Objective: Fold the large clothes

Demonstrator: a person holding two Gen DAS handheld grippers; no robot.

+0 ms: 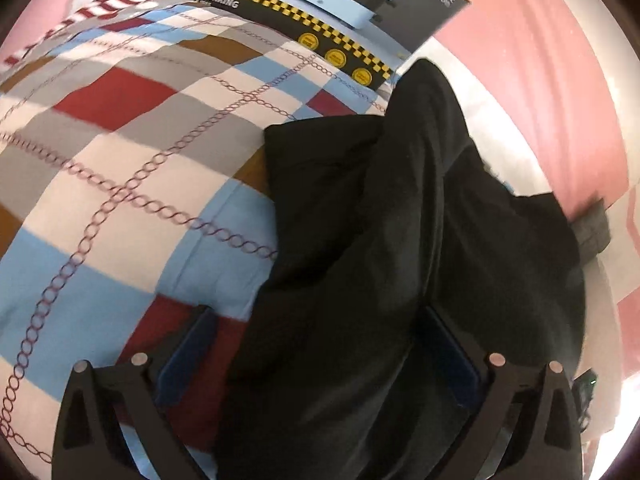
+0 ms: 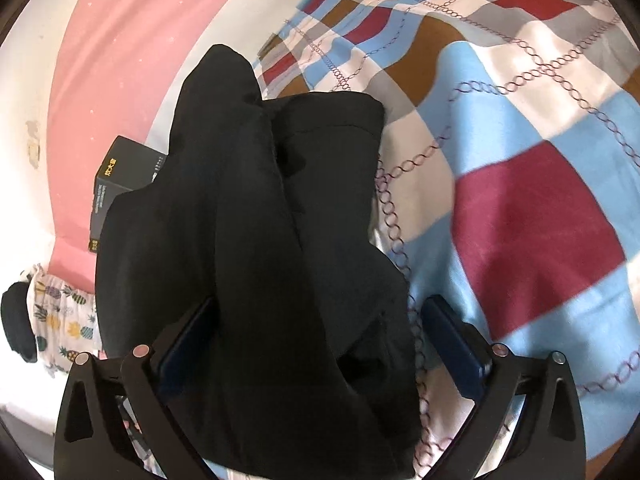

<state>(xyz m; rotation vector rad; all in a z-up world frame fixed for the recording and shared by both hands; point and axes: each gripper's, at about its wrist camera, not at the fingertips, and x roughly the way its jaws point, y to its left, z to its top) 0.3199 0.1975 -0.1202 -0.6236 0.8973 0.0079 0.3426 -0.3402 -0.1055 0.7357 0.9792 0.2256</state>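
Checked bedspread in blue, red, grey and white, chain-patterned, over a bed beside a pink wall; black garment heaped in folds near the bed's wall-side edge, its outline and lower part cut off; left gripper and right gripper spread wide, cloth lying between unpressed pads; printed carton partly cropped; small black box half hidden behind the garment.
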